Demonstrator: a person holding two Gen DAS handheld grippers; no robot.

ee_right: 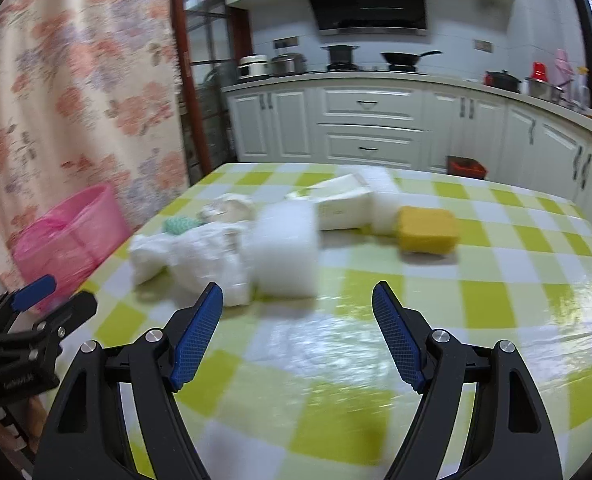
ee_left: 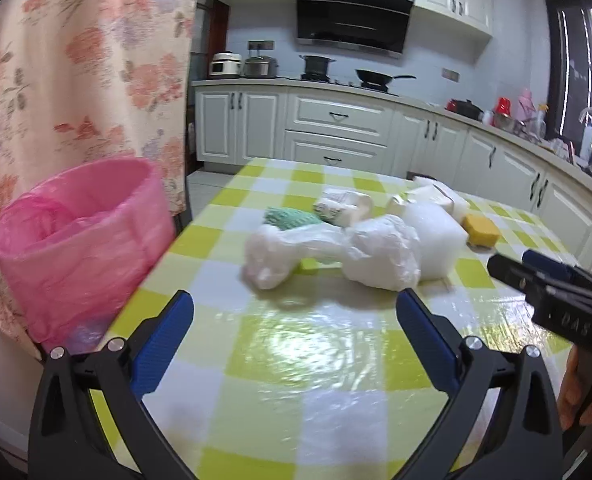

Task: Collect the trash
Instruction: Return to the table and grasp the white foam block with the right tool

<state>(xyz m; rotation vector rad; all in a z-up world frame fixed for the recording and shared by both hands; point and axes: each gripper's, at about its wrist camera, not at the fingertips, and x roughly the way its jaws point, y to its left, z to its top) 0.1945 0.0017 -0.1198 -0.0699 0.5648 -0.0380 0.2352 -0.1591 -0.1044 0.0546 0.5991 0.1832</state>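
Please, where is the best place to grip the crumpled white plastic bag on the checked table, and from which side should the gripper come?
Probably grip the crumpled white plastic bag at its narrow middle waist, between the two puffed ends. It lies flat and crosswise, so come from the near side and above, jaws across the waist. The open left gripper faces it already.

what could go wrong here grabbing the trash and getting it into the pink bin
1. The crumpled plastic bag lies against the white foam block, so a grab may drag both or slip off the thin film.
2. The pink-lined bin sits off the table's left edge; a loose drop could miss it.
3. The left gripper and right gripper approach close together and might collide.
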